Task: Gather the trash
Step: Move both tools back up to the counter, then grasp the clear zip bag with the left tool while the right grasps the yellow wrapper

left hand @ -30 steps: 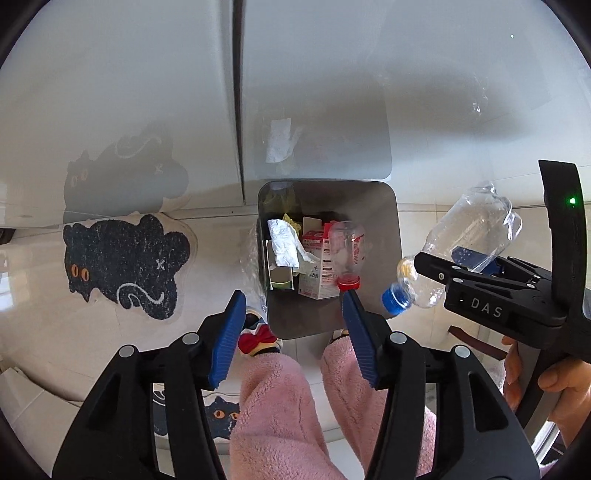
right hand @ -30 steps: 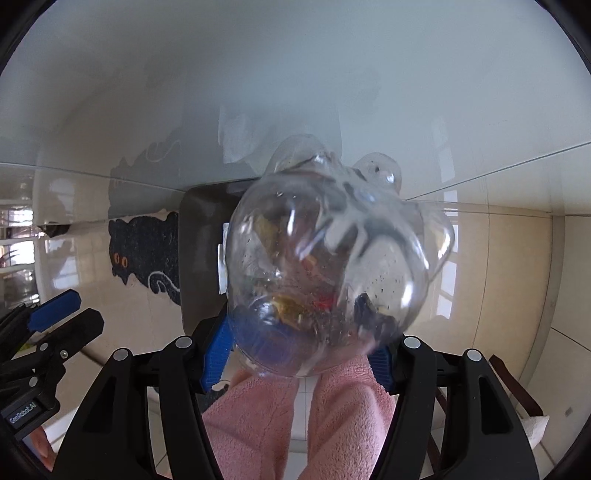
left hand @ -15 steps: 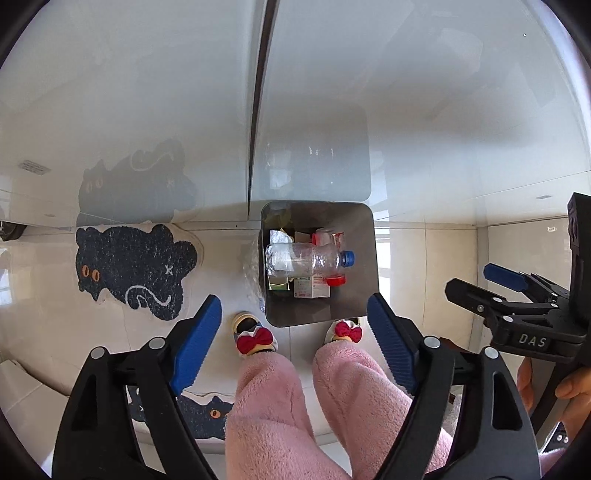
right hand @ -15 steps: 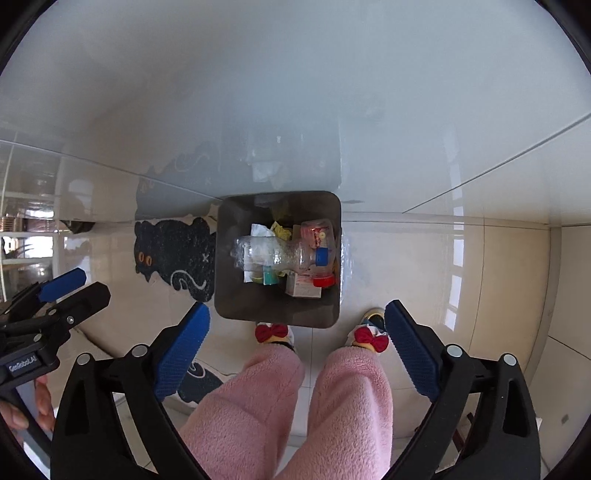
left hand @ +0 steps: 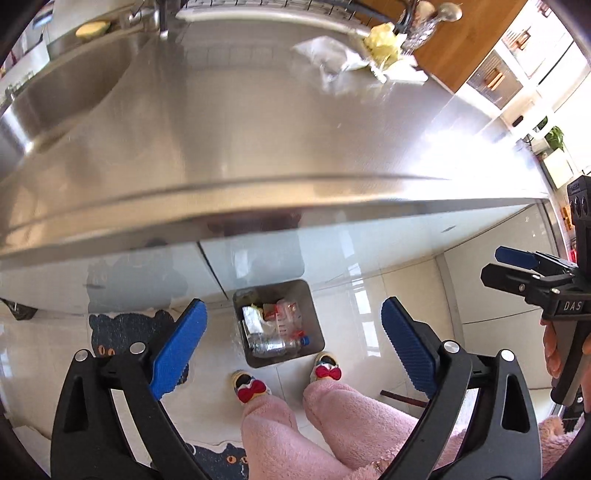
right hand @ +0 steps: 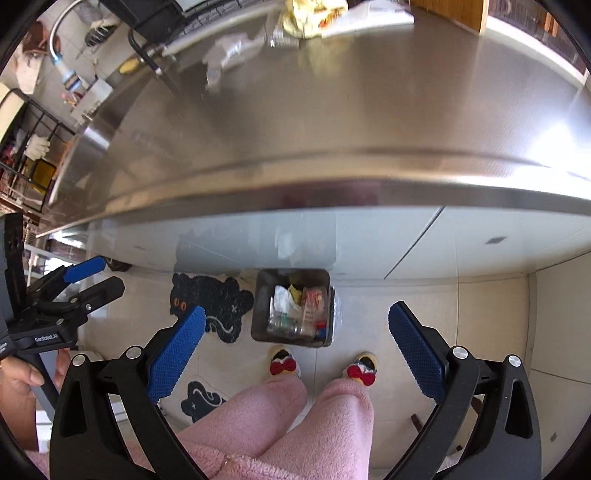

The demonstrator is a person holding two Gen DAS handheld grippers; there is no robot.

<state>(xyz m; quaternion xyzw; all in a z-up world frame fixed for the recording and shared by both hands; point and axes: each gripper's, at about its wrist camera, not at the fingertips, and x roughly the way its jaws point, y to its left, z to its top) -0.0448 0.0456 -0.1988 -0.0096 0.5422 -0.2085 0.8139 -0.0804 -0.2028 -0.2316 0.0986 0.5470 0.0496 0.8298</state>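
Observation:
The grey trash bin (left hand: 314, 321) stands on the floor under the counter edge, holding a clear bottle with a blue cap (left hand: 275, 343), cartons and paper. My left gripper (left hand: 291, 306) hangs high above it, its jaws opening with nothing between them. My right gripper (right hand: 295, 310) is also high over the bin (right hand: 258, 321), its jaws opening and empty. On the steel counter (left hand: 258, 147) lie a crumpled white wrapper (left hand: 328, 55) and a yellow wad (left hand: 382, 40).
A sink (left hand: 66, 81) is set into the counter's left end. A black cat mat (right hand: 210, 302) lies left of the bin. The person's pink-trousered legs (right hand: 295, 413) and bow slippers stand just before the bin. A dish rack (right hand: 155, 22) sits at the counter's back.
The right gripper let the clear bottle go and it dropped into the bin. Both grippers opened wider and rose from near the bin to above the counter edge.

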